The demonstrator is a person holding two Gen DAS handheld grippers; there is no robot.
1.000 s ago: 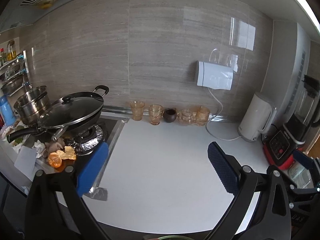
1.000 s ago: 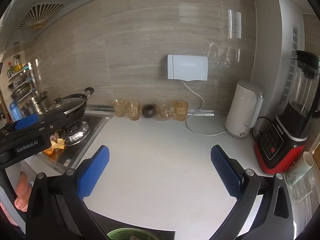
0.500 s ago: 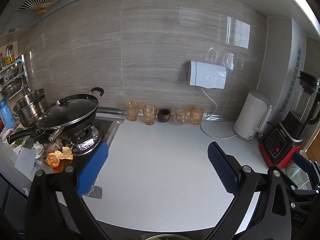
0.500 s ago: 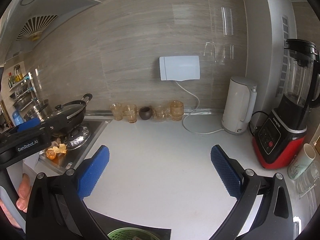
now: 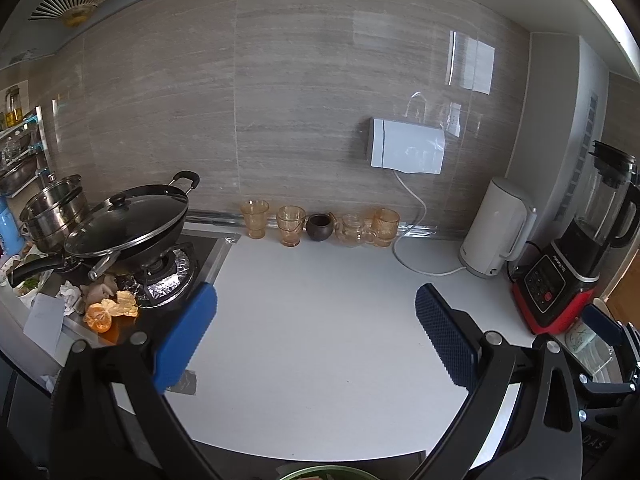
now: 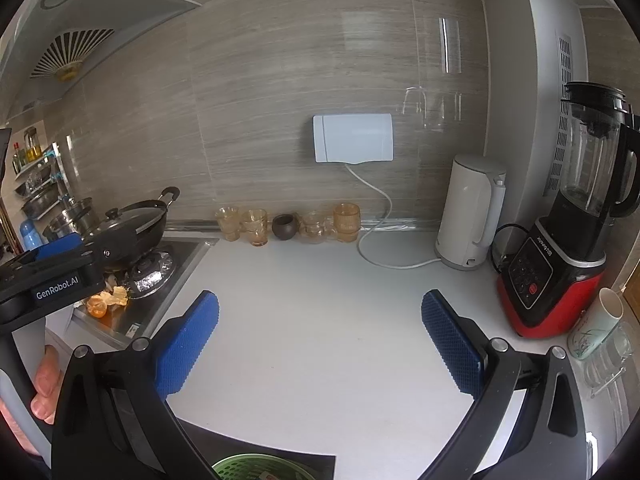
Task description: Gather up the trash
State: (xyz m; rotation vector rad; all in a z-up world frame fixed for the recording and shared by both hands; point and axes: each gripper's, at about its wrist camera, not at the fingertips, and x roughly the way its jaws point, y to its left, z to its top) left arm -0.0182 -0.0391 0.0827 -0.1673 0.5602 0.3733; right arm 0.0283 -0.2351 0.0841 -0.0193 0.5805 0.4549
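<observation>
Orange peel and a peeled orange (image 5: 108, 312) lie with crumpled white paper (image 5: 69, 296) on the front of the stove, left of the white counter; they also show in the right wrist view (image 6: 106, 300). My left gripper (image 5: 316, 320) is open and empty above the counter, to the right of the trash. My right gripper (image 6: 320, 324) is open and empty above the counter too. A green bin rim (image 6: 260, 468) shows at the bottom edge below the right gripper.
A lidded black wok (image 5: 128, 228) and a steel pot (image 5: 52, 212) sit on the stove. Amber glasses and a dark cup (image 5: 320, 226) line the wall. A white kettle (image 5: 496, 228), a red-based blender (image 5: 576, 268) and a mug (image 6: 596, 328) stand right.
Both grippers have pulled back and risen a little, so more of the counter and wall shows. Both stay open and empty.
</observation>
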